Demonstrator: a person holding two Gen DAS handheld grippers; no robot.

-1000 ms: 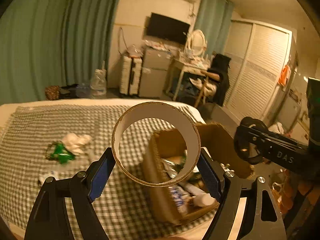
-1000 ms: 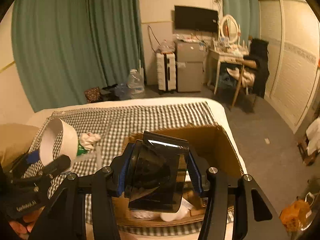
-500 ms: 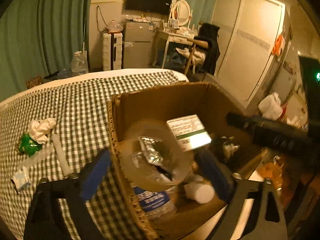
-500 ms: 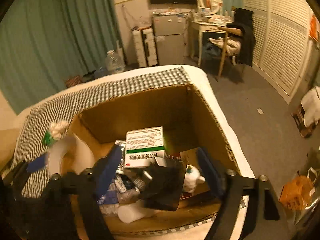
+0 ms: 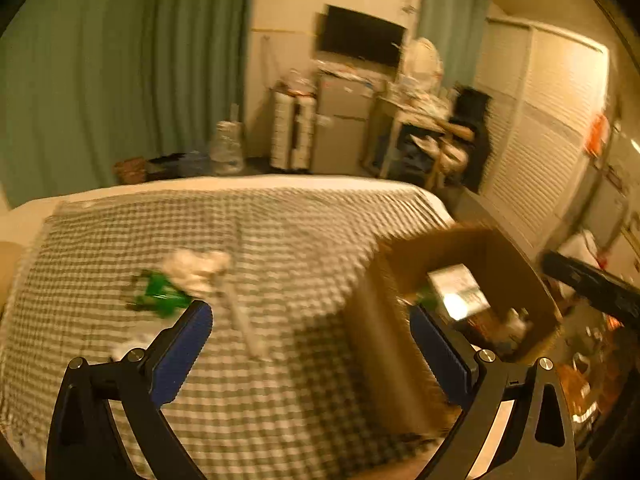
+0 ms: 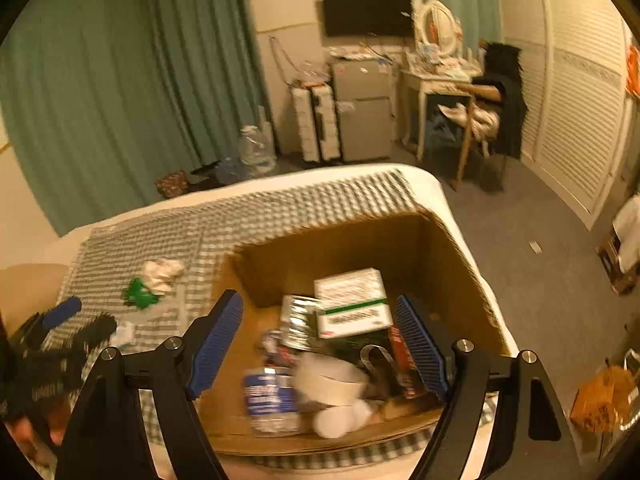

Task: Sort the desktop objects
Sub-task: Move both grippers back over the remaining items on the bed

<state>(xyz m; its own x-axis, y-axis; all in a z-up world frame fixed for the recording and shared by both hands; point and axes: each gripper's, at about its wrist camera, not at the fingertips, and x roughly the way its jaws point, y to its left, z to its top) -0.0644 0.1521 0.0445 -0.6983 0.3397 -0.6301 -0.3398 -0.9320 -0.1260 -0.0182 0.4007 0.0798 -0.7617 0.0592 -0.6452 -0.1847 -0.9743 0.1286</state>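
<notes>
**Both grippers empty, scraps left on the cloth**

Fingers of the left gripper [image 5: 308,344] stand spread wide with nothing between them, and the right gripper [image 6: 318,346] is likewise released and bare. Directly below the right fingers sits the open cardboard box [image 6: 452,248], already holding a white paper tube [image 6: 330,380], a crushed water bottle [image 6: 266,400], a foil packet [image 6: 298,320] and a white medicine carton [image 6: 352,304].

Just beyond the left fingers' left pad, on the checked cloth [image 5: 280,240], lie a green wrapper [image 5: 160,294], a crumpled white tissue [image 5: 198,268] touching it, and a pale stick-like piece [image 5: 244,320] running back toward the gap between the fingers. A small white scrap [image 6: 124,334] rests nearer the left gripper's side.

Judging by this, sorting looks well advanced: most goods are boxed, while these few cloth-top leftovers await collection. Blur hides finer detail.
</notes>
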